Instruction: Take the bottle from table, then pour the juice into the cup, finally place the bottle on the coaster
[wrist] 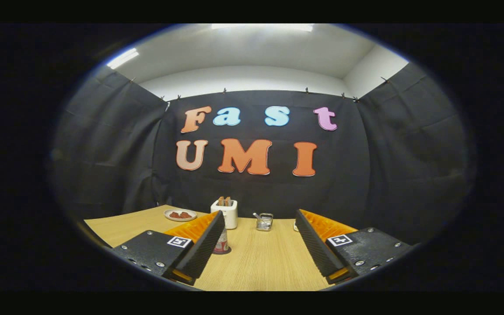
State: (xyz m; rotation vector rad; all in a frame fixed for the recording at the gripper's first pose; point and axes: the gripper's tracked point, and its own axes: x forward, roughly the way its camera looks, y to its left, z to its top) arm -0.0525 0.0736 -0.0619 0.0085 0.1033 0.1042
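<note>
Hovering tool (260,249) released, gripping nothing | bottle (222,241) half-hidden behind left finger | table (260,262)

Not much to read here tbh. The gripper (259,213), with its fingers spread wide over the table and nothing between them, has a small square black-and-white marker on each: the left marker (179,241) and the right marker (339,239). They're coded patterns, not real words. The bottle (222,243) tucked behind the left finger has a red-and-white label, too small to make out.
</note>
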